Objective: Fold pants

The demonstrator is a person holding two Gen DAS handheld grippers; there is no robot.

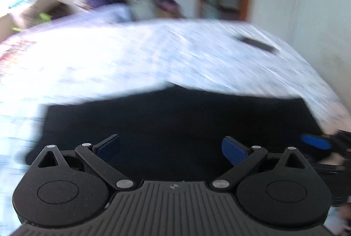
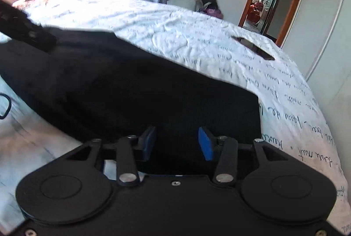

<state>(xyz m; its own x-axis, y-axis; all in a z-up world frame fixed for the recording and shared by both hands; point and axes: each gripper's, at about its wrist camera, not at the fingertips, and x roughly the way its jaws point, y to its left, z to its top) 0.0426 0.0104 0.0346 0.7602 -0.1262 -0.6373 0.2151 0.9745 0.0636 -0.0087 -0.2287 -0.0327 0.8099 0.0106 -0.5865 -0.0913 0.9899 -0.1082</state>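
On the bed [image 2: 197, 38], I see the black pants [image 2: 136, 91] lying flat across the script-printed sheet, a dark phone [image 2: 254, 48] well apart. My left hand-held gripper [image 1: 171, 147] is spread wide over the fabric, pinching nothing. My right hand-held gripper [image 2: 177, 144] stands partly spread above the pants' near edge, its pads clear.

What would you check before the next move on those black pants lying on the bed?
1. Left gripper free of cloth: ok, jaws wide apart, nothing between them.
2. Right gripper free of cloth: ok, jaws apart, pads press on nothing.
3. Black pants flat on the bedsheet: ok as far as shown; the near edge is hidden behind the grippers.
4. Fold edges lined up: cannot tell, the dark cloth shows no layers.
5. Phone clear of the pants: ok, it lies apart toward the far corner.
6. Left view sharp enough to aim: not ok, it is blurred.
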